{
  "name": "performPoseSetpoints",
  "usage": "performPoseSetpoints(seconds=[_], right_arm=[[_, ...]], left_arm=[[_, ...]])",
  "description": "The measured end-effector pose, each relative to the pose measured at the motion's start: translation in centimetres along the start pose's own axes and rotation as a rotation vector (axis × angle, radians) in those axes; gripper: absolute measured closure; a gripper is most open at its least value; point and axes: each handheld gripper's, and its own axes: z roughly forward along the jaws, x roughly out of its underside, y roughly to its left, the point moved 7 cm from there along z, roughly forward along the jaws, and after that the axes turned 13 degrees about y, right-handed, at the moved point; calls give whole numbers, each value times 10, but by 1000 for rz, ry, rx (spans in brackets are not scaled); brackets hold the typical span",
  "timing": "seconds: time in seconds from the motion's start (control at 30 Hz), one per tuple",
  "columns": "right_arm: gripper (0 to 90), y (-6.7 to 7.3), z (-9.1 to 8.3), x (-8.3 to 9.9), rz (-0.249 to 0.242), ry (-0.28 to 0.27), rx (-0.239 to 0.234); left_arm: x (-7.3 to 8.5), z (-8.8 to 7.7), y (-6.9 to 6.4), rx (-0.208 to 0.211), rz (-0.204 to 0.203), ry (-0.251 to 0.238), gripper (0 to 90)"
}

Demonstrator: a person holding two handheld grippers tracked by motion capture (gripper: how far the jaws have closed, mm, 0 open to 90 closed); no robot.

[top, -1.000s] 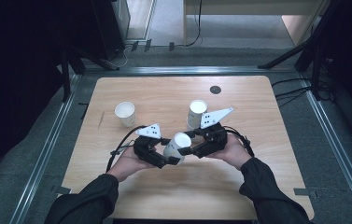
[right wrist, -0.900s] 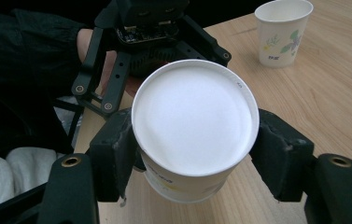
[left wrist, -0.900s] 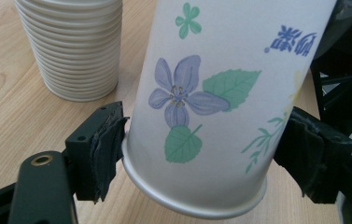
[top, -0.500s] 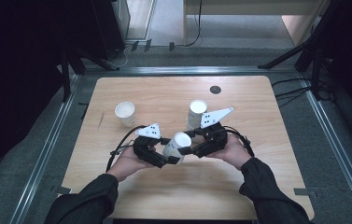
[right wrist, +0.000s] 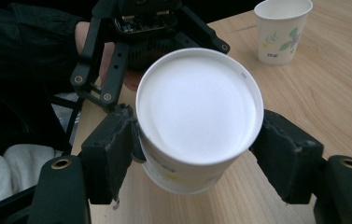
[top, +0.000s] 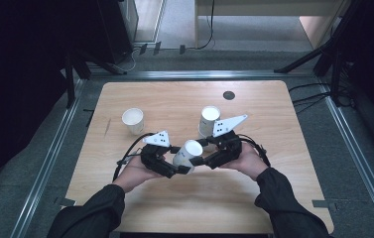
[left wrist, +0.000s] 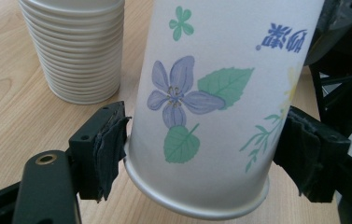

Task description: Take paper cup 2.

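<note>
A flower-printed paper cup (top: 187,152) is held tilted above the wooden table (top: 274,208), between both grippers. My left gripper (top: 178,163) comes from the left. In the left gripper view its pads (left wrist: 110,140) press the cup (left wrist: 201,93) from both sides; its jaws have just been closing on it. My right gripper (top: 200,154) comes from the right. In the right gripper view the cup's white round end (right wrist: 197,107) faces the camera between the pads (right wrist: 281,144) of my right gripper (right wrist: 197,140). Those jaws have just been opening and flank the cup without squeezing it.
A stack of nested paper cups (top: 208,119) stands just behind the right gripper, also near the left jaw (left wrist: 78,46). A single upright cup (top: 133,120) stands at the left, far off in the right gripper view (right wrist: 283,28). A small dark disc (top: 228,95) marks the table's far side.
</note>
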Motion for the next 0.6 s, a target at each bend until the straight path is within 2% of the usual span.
performPoseSetpoints(seconds=[0.27, 0.3, 0.6], right_arm=[[312, -2, -6, 3, -7, -11, 19], [312, -3, -7, 5, -2, -3, 28], [314, -3, -9, 8, 4, -5, 33]], left_arm=[[-1, -9, 2, -2, -6, -8, 231], [-1, -10, 2, 0, -2, -7, 279], [-2, -12, 2, 5, -1, -14, 276]])
